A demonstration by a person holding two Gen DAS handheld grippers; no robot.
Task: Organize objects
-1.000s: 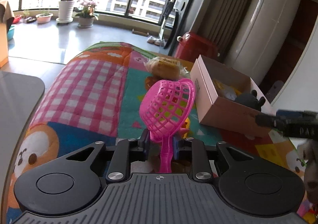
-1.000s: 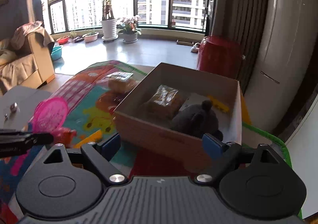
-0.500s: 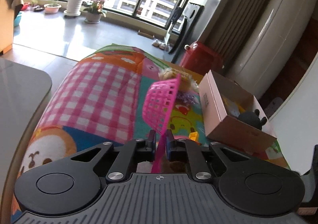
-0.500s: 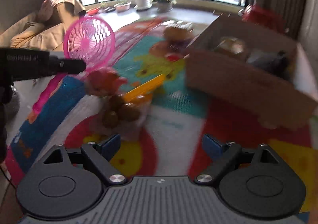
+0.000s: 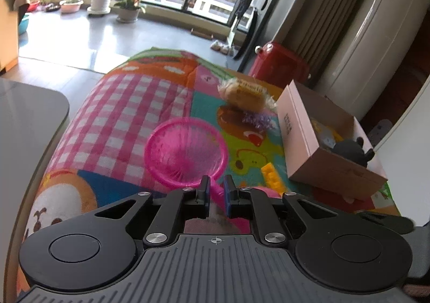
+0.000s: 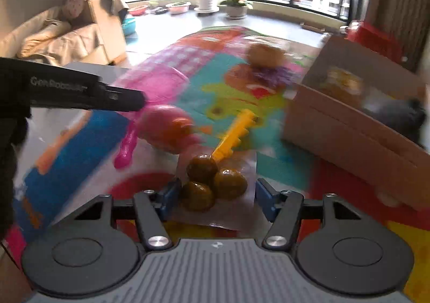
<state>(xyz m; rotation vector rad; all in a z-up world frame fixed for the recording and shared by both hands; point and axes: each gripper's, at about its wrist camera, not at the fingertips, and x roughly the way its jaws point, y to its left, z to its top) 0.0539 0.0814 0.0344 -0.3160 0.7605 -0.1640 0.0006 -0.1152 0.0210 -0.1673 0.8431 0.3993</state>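
Left gripper (image 5: pixel 215 194): closed on the handle of the pink toy sieve (image 5: pixel 186 151), whose round mesh bowl stands out in front of the fingers, blurred, above the play mat (image 5: pixel 129 104).
Right gripper (image 6: pixel 215 199): jaws have just been closing; they stand half apart on either side of the clear packet of brown balls (image 6: pixel 212 182). The left pad sits right at the packet's edge, the right pad looks just clear of it; a firm grip cannot be confirmed.
Packet: three dark brown round pieces in see-through wrap, lying flat on the mat between the blue fingertips.
Yellow toy piece (image 6: pixel 233 132): a toothed plastic bar, lying on the mat just beyond the packet, one end touching or under it.
Pink and orange toy (image 6: pixel 172 132): blurred, left of the yellow bar, near the tip of the left gripper as seen from the right wrist.
Cardboard box (image 5: pixel 317 152): open-topped, on the right side of the mat, holding a dark grey plush toy (image 5: pixel 352 151) and some yellow items.
Wrapped bread bun (image 5: pixel 246 94): on the mat past the sieve, just left of the box's far corner, with a small purple thing (image 5: pixel 256 120) right before it.
Red bin (image 5: pixel 279 63): on the floor beyond the mat.
Far end: potted plants (image 5: pixel 129 6) along the window.
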